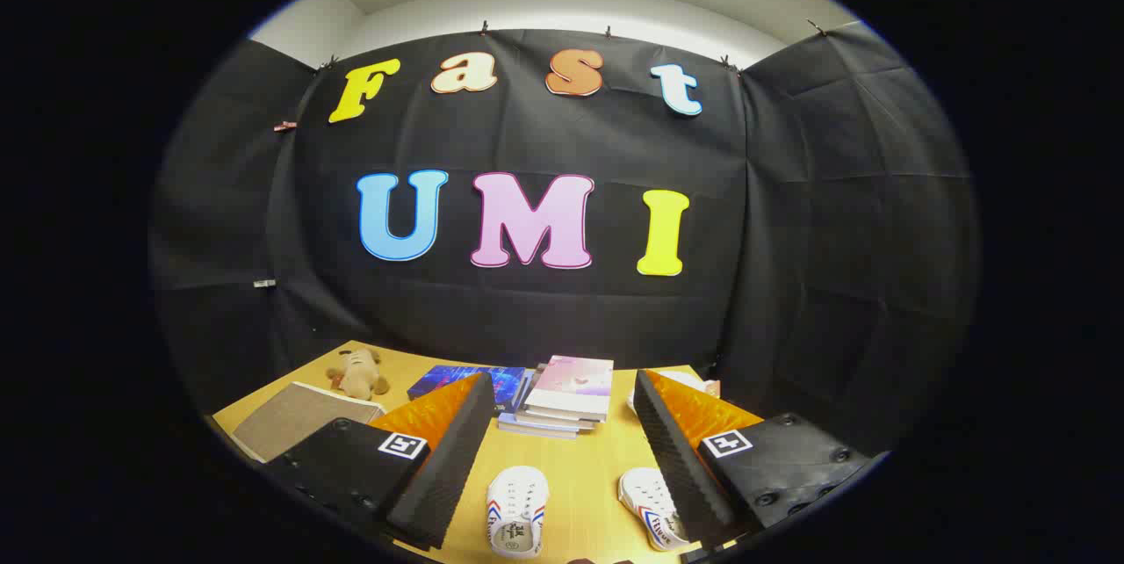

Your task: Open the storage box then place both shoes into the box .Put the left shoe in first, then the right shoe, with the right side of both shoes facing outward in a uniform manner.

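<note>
**Start of run: both shoes on the table, box not yet located**

We are seeing nothing of the task completed so far. Two white shoes are lying on the wooden table [580, 459], toes pointing away from us: one shoe [516, 509] is sitting in the gap between the fingers, the other shoe [652, 515] is lying just beside the inner face of the right finger, partly hidden by it. We cannot tell which is the left shoe from this angle. We are not able to pick out a storage box with certainty; a flat grey-brown item [294, 419] beyond the left finger may be it, but we are only guessing. So opening the box and placing both shoes are all remaining, in our judgement.

The gripper [562, 450] is hovering above the table, pitched nearly level so it is looking more at the booth wall than down. Its fingers are spread wide, holding nothing. Beyond them a stack of books [562, 401] and a plush toy [358, 373] are lying.
</note>
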The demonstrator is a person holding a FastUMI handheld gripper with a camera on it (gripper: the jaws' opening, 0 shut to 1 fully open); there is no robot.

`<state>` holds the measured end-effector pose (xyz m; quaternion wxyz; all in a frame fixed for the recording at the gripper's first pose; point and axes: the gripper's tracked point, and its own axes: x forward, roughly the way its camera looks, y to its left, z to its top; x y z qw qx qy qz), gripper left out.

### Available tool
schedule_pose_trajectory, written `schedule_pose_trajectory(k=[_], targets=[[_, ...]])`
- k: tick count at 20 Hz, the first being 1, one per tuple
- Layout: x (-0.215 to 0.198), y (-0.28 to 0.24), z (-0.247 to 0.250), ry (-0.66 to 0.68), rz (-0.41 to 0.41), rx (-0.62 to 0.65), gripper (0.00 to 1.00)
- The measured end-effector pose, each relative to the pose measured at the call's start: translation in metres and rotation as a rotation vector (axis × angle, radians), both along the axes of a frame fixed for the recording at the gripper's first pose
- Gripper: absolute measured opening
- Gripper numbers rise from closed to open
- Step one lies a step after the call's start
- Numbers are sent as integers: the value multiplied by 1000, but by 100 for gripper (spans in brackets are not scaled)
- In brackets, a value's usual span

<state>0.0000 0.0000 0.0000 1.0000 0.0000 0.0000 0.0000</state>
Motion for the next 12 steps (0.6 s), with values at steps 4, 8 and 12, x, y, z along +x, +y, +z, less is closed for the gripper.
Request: schedule_pose_trajectory(k=[4, 8, 12], targets=[[4, -3, -10, 23, -14, 10, 97], [9, 0, -11, 25, -11, 31, 97], [15, 3, -17, 40, -6, 35, 98]])
